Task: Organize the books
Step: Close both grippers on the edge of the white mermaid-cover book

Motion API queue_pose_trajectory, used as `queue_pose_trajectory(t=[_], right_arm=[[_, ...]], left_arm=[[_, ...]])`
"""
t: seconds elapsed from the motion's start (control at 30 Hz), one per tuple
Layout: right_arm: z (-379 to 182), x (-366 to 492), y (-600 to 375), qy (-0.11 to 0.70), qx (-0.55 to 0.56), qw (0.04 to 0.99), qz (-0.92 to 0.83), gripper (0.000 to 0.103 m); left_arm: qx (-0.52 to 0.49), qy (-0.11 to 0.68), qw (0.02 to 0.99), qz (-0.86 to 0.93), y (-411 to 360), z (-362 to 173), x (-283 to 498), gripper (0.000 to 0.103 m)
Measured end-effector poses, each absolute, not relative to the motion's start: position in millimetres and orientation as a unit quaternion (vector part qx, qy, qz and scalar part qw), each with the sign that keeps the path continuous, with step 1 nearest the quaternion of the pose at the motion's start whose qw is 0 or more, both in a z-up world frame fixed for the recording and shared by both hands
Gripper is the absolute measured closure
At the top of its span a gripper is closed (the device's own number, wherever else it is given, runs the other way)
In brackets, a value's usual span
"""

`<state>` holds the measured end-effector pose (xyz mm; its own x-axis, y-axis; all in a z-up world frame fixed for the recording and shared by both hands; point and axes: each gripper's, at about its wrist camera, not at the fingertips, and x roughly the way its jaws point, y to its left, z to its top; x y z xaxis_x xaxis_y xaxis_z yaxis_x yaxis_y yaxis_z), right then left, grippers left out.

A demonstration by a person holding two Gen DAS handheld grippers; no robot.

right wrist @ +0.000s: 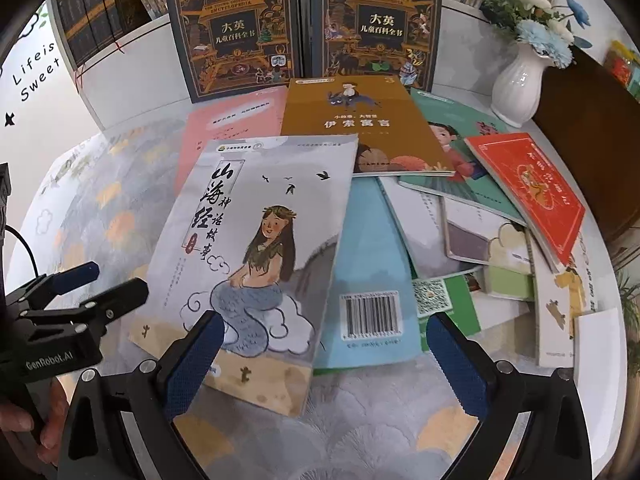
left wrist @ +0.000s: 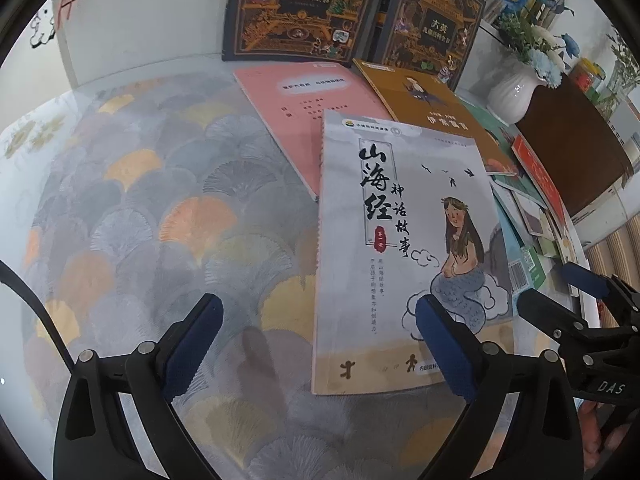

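Mermaid-cover book (left wrist: 404, 240) between both released grippers, long axis running away.
Left gripper (left wrist: 320, 344) and right gripper (right wrist: 320, 344) flank its near corners, roughly equally near.

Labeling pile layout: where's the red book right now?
Right wrist view, right side: the red book lies tilted atop the pile, overlapping the green book, below the white vase.
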<state>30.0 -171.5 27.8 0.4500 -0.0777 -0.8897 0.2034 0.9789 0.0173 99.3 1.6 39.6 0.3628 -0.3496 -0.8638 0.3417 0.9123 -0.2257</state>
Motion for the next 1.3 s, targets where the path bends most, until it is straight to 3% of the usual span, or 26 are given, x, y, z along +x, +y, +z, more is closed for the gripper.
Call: queue_pose_trajectory(t=[0.13,0.2,0.37,0.47,0.63,0.73,1.07,1.3], right_arm=[[19.3,38.5,-171.8,0.530,0.071,0.842,-0.074,0.020],[15.0,41.5,-172.6,0.534,0.076,0.839,-0.072,0.022],[10.5,44.0,-170.8,0.537,0.073,0.838,-0.069,0.022],[7.6,45.1,-169.5,0.540,0.071,0.836,-0.064,0.030],[-2.0,47.7,-170.1,0.549,0.087,0.829,-0.052,0.032],[-2.1,45.5,-168.3,0.543,0.095,0.834,-0.036,0.032],[-2.8,43.4,-159.2,0.552,0.091,0.829,0.001,0.040],[0.3,-18.5,-151.4,0.569,0.063,0.820,0.023,0.042]], left_arm=[[-0.004,0.533,0.817,-0.220,-3.8,33.8,101.9,0.017],[-0.005,0.537,0.814,-0.221,-4.9,30.3,102.8,0.025],[-0.006,0.539,0.813,-0.220,-4.1,26.3,104.5,0.025],[-0.007,0.542,0.811,-0.221,-3.6,23.5,104.5,0.025],[-0.007,0.541,0.811,-0.222,-2.7,21.0,102.8,0.031],[-0.017,0.542,0.808,-0.230,-1.6,21.8,103.5,0.042],[-0.057,0.553,0.787,-0.268,0.1,23.6,93.7,0.046],[-0.052,0.574,0.760,-0.301,17.0,19.0,38.8,0.046]])
